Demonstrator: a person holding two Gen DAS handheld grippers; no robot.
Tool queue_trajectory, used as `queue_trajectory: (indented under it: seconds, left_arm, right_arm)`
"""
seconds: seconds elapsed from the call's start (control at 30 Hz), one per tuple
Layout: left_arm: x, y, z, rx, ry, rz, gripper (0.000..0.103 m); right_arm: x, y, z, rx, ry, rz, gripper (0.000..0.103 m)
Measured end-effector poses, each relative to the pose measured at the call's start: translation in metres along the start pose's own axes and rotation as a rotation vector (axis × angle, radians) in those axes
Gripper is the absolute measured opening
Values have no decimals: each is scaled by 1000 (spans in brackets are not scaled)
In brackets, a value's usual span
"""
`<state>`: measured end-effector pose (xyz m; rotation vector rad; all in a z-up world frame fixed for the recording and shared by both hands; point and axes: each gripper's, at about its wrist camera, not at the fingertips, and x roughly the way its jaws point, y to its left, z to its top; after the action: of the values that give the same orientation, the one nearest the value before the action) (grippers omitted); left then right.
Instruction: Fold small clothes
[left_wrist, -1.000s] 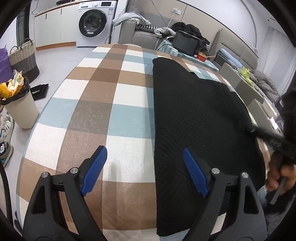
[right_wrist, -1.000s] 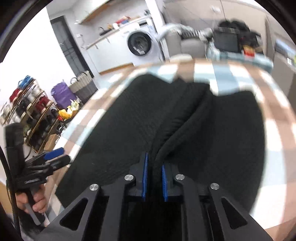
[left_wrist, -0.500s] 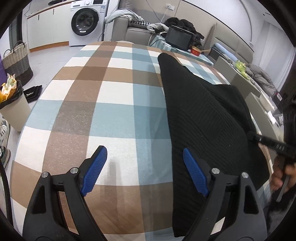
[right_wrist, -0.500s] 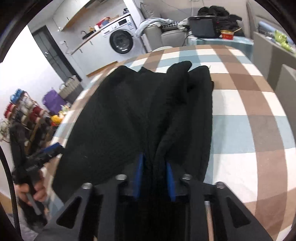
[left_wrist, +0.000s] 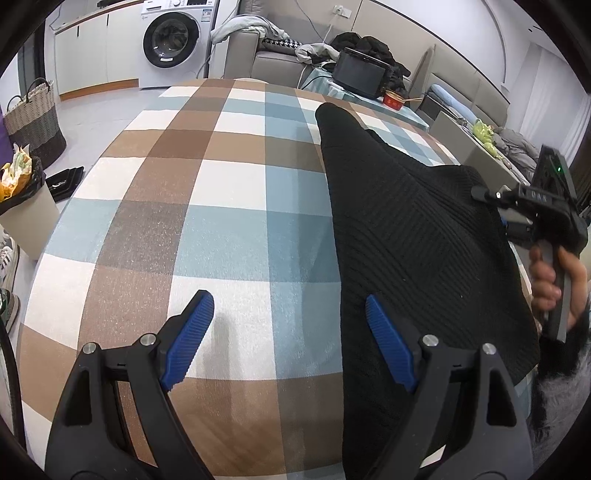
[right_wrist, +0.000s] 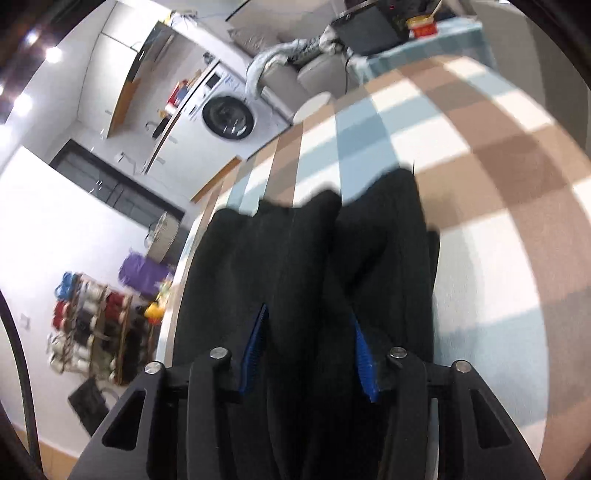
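A black ribbed knit garment (left_wrist: 406, 236) lies lengthwise on the right half of the checked tablecloth (left_wrist: 207, 206), its right part folded over toward the left. My left gripper (left_wrist: 288, 332) is open and empty, hovering at the garment's near left edge. The right gripper (left_wrist: 517, 210) shows at the garment's right side, held by a hand. In the right wrist view the garment (right_wrist: 306, 266) hangs bunched in folds between the blue pads (right_wrist: 364, 358) of my right gripper (right_wrist: 308, 328), whose jaws stand apart.
A bin with a black liner (left_wrist: 22, 206) and a woven basket (left_wrist: 33, 114) stand on the floor at left. A washing machine (left_wrist: 173, 40) and sofa (left_wrist: 273, 55) are behind the table. A black monitor (left_wrist: 360, 74) and a red bowl (left_wrist: 393, 100) sit at the far right.
My right gripper has carried the garment's right side over to the left, narrowing it, and its jaws have opened from shut. The left gripper stayed open and shifted slightly.
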<state>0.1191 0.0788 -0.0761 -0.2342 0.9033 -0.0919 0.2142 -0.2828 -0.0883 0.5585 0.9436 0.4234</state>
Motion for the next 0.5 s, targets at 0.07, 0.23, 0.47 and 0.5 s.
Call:
queue_trajectory:
  seconds: [0.07,0.23,0.47,0.5]
  left_arm:
    - [0,0,1,-1,-3,2,82]
    - [3,1,2,-2,1,-2,82]
    - [4,1,2,2,1,-1,82]
    - [4,2,1,0,4,-2,82]
  right_arm:
    - [-9,15,4,-70,-77,-15,14]
    - [-30,46,6,-289,-187,-87,7]
    - [-3,-8,14,-74,-32,-121,16]
    - [-4,-8,13,-71,-34,-113,24]
